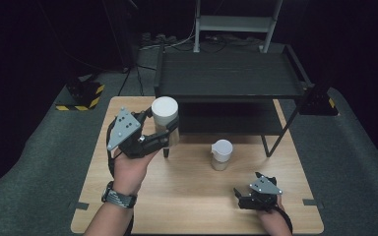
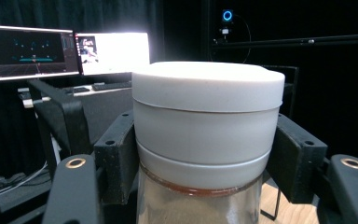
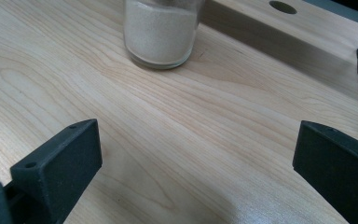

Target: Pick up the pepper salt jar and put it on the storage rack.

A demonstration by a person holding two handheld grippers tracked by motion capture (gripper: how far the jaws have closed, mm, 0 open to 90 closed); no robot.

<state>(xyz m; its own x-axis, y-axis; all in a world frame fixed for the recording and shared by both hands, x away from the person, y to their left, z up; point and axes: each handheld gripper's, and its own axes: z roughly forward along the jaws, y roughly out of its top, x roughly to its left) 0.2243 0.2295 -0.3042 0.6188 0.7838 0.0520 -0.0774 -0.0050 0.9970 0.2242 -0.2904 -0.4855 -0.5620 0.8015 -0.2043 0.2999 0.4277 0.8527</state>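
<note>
Two grippers work a wooden table (image 1: 128, 206): the left gripper (image 1: 170, 133), centre-left of frame, clamps a lidded glass jar (image 1: 165, 120) of pale powder just below its white lid, likely heavy, rigid and breakable (slick glass). Lower right, the right gripper (image 1: 241, 195) rests wide open, empty, facing a small beaker (image 1: 221, 155).

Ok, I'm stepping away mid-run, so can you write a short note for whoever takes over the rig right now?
Left tongs: shut on the white-lidded jar, held up off the table; lid on.
Right tongs: open, nothing between them, resting low at the table's near right.
Small beaker: stands mid-table, partly filled with pale powder.
Black rack: at the far edge.
Done: jar picked up.
Left: probably opening the jar or setting it down; keep it upright.
</note>
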